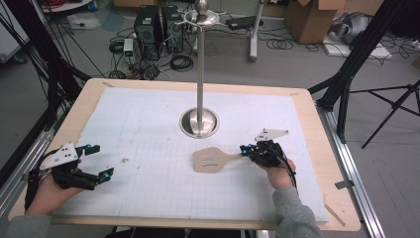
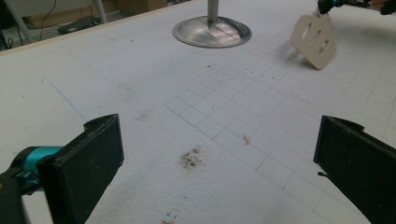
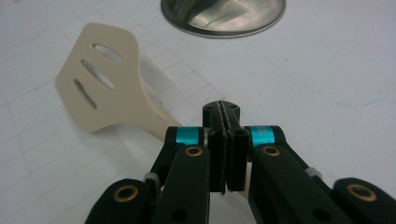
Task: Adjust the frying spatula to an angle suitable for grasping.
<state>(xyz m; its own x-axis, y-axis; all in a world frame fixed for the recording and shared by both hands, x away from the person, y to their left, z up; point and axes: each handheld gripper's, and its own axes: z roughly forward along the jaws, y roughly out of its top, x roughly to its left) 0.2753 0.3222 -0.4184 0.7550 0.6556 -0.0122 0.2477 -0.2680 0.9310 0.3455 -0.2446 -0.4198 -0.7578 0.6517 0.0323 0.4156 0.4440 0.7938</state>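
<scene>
While the right gripper point(image 1: 249, 149) clamps the handle of the beige slotted plastic spatula point(image 1: 212, 159), its blade juts leftward beyond the jaws, tilted off the white gridded mat point(image 1: 148, 124), likely for carrying. Left gripper point(image 1: 99, 162) idles wide apart, empty.

The right gripper point(image 1: 246, 148) grips a beige spatula point(image 1: 212, 159) at the table's point(image 1: 317, 163) four o'clock. The left gripper point(image 1: 99, 161) gapes wide at eight o'clock.

Wooden table point(image 1: 317, 148) under a white gridded mat point(image 1: 148, 129); steel stand base point(image 1: 199, 122) ahead-left of right gripper point(image 1: 246, 149), dirt speck point(image 2: 190, 158) between left gripper's point(image 1: 100, 161) jaws.
</scene>
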